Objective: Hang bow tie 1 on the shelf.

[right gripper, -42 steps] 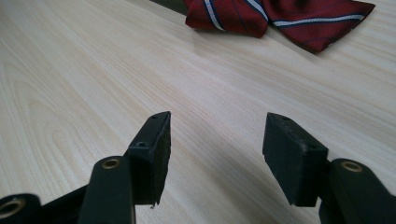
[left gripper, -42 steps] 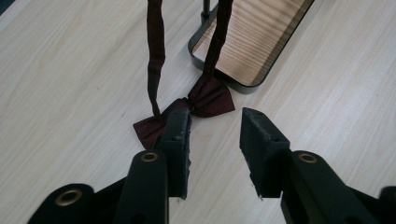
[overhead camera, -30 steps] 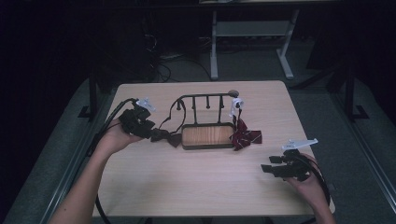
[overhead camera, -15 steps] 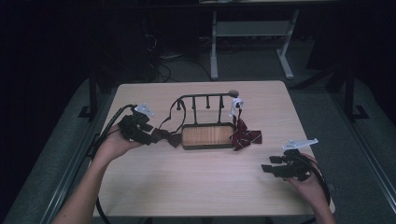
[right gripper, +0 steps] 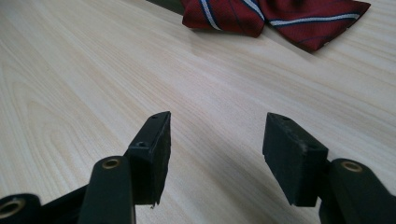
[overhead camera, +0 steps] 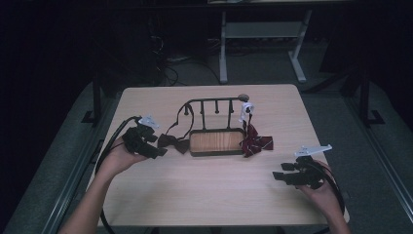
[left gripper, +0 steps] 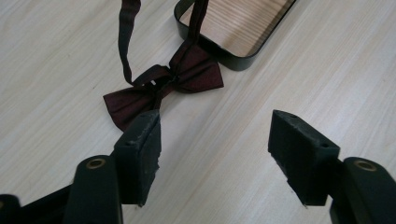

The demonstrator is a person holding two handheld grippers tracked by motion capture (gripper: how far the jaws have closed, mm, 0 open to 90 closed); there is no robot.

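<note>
Now the left gripper [overhead camera: 157, 148] has closed in on the dark bow tie [left gripper: 163, 86], jaws wide apart and empty, so a pick-up looks imminent. It lies flat just left of the stand tray [overhead camera: 216, 152], long axis running diagonally toward the tray, strap leading up to the rack.

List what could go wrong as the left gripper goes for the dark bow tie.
1. The left gripper is open with one jaw at the dark bow tie's wing edge; closing there may pinch only a corner that slips out.
2. Its strap runs up to the rack; pulling may drag or tip it.
</note>
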